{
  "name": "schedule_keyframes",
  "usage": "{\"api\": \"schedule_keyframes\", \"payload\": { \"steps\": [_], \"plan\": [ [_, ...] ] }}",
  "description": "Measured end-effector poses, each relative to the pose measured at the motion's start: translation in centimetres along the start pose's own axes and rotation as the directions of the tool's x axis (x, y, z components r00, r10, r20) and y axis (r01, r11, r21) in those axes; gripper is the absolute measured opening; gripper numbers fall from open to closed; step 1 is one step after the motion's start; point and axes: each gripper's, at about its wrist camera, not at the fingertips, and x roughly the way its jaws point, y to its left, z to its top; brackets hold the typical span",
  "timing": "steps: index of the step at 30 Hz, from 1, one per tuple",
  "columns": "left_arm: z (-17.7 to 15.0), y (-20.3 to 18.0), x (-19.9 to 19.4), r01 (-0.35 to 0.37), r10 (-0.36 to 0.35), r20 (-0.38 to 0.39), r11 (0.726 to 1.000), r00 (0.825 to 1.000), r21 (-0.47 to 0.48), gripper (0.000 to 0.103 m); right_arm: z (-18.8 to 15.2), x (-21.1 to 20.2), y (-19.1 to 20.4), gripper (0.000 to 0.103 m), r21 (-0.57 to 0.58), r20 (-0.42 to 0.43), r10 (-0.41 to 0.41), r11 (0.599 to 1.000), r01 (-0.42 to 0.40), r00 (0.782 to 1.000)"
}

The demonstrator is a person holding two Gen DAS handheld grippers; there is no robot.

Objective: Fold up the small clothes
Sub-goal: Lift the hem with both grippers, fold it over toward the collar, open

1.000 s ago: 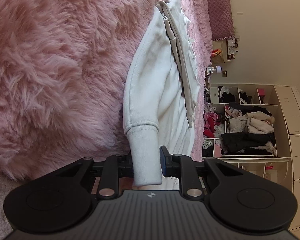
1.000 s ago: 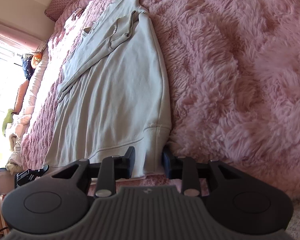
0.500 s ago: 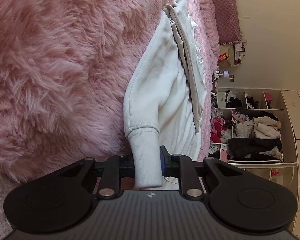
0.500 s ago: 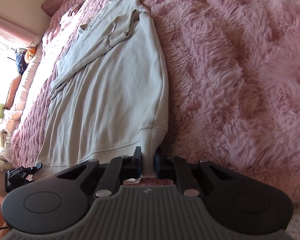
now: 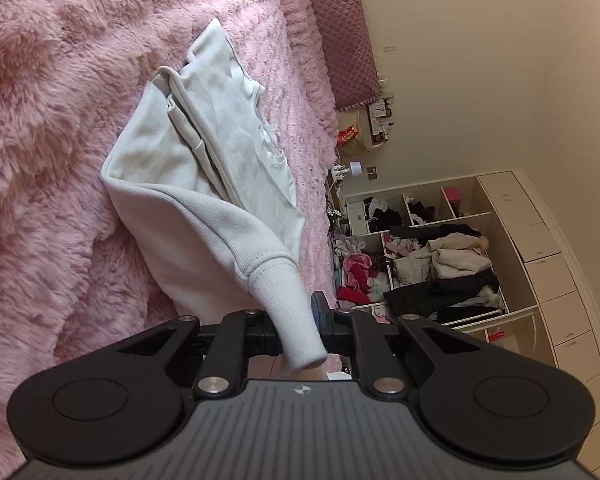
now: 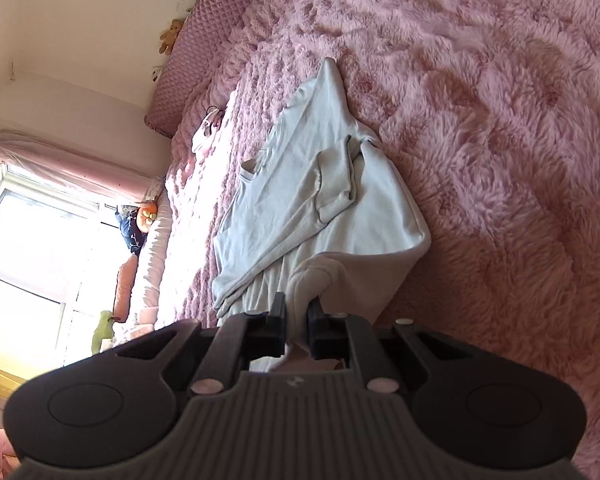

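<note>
Both tongs (image 5: 296, 320) (image 6: 296, 320) pinch the sweatshirt's (image 6: 340, 184) near end — its length runs away up the bed (image 6: 500, 120).

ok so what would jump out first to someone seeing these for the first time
A pale grey sweatshirt lies mid-frame on a shaggy pink fur bedspread that fills most of both views. The left gripper pinches its ribbed hem corner and the right gripper the other corner, both lifted. A cluttered white open shelf unit stands at the right.

Pale grey-white sweatshirt (image 5: 204, 168) on shaggy pink blanket (image 5: 48, 128); quilted mauve headboard (image 5: 342, 32); black tool (image 5: 296, 320).
</note>
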Motion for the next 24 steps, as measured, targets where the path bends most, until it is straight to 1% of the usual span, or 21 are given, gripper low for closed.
{"api": "schedule_keyframes", "payload": {
  "steps": [4, 6, 10, 12, 15, 18, 20, 24],
  "plan": [
    [2.7, -0.7, 1.6, 0.044, -0.045, 0.027, 0.999, 0.999, 0.025, 0.014, 4.0, 1.6, 1.5, 0.004, 0.018, 0.066, 0.035, 0.999, -0.036, 0.997],
    [4.6, -0.7, 2.7, 0.054, -0.056, 0.039, 0.998, 0.998, 0.035, 0.014, 6.0, 2.6, 2.0, 0.004, 0.019, 0.100, 0.040, 0.999, -0.042, 0.994],
    [9.0, -0.6, 5.7, 0.047, -0.049, 0.042, 0.998, 0.998, 0.052, 0.014, 9.6, 5.5, 3.5, 0.004, -0.024, 0.158, -0.001, 1.000, 0.005, 0.987],
    [11.3, -0.5, 7.3, 0.045, -0.047, 0.038, 0.997, 0.998, 0.068, 0.014, 11.7, 7.6, 3.8, 0.004, -0.034, 0.166, -0.015, 0.999, 0.021, 0.986],
    [14.3, -0.2, 9.6, 0.042, -0.046, 0.044, 0.996, 0.998, 0.079, 0.014, 14.6, 10.9, 3.8, 0.003, -0.016, 0.173, -0.028, 0.999, 0.031, 0.985],
    [17.0, 0.5, 11.7, 0.042, -0.047, 0.063, 0.997, 0.997, 0.071, 0.014, 17.5, 14.5, 3.8, 0.003, -0.009, 0.182, -0.043, 0.999, 0.046, 0.982],
    [18.5, 1.2, 13.1, 0.029, -0.034, 0.072, 0.998, 0.997, 0.062, 0.014, 19.2, 16.5, 3.8, 0.003, -0.018, 0.182, -0.053, 0.998, 0.057, 0.982],
    [21.0, 3.6, 15.5, -0.061, 0.058, 0.058, 0.997, 0.997, 0.051, 0.014, 22.3, 21.7, 3.4, 0.003, -0.031, 0.160, -0.097, 0.994, 0.104, 0.982]
  ]
}}
